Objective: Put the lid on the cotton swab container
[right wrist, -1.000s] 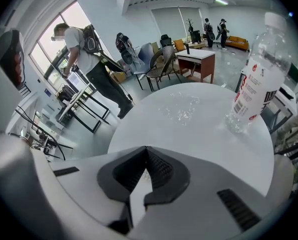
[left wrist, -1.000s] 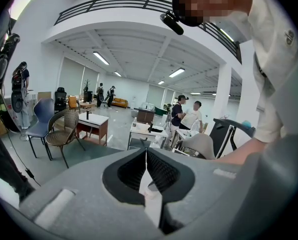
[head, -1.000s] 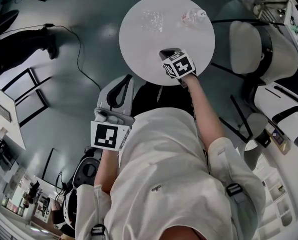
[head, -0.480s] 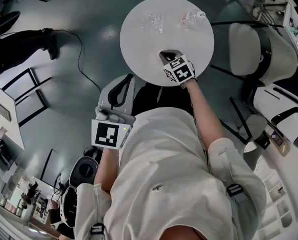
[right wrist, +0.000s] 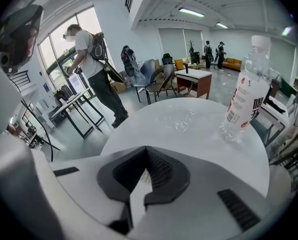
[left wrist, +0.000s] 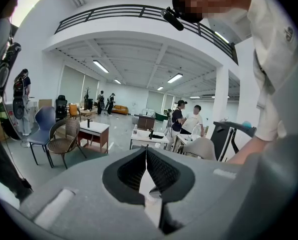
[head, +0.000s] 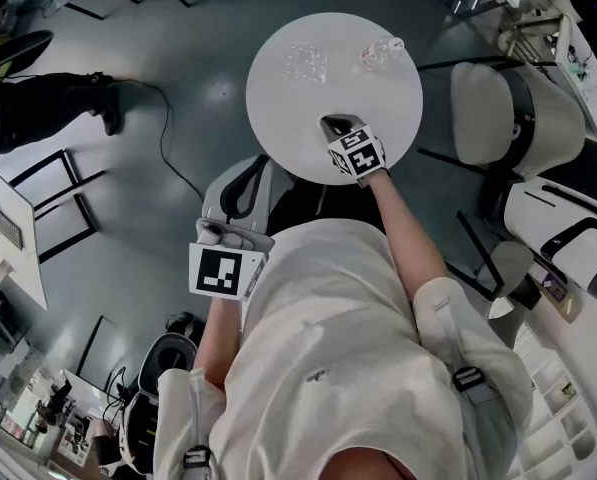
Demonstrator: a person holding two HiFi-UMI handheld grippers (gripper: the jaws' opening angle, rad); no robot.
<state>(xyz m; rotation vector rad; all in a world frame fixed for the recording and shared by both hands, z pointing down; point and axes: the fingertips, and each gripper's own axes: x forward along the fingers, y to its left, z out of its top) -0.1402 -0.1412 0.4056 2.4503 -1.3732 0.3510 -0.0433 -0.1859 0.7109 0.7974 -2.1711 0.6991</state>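
Note:
A small clear plastic item, likely the cotton swab container [head: 306, 61], lies on the far left part of the round white table [head: 278, 118]. It shows as a glinting patch [right wrist: 181, 120] in the right gripper view; I cannot tell a lid apart from it. My right gripper [head: 340, 125] hovers over the table's near part, jaws shut and empty [right wrist: 147, 151], well short of the container. My left gripper [head: 221, 234] hangs off the table at my left side. It is shut [left wrist: 146, 151] on nothing and points out into the room.
A clear water bottle [head: 381, 51] with a red-printed label [right wrist: 246, 99] stands at the table's far right. A grey chair [head: 236, 183] is tucked under the near edge, and a white chair [head: 493, 103] stands to the right. People and furniture fill the room beyond.
The head view has shifted a little, so the table sits lower in frame. Both grippers keep nearly the same places and stay shut.

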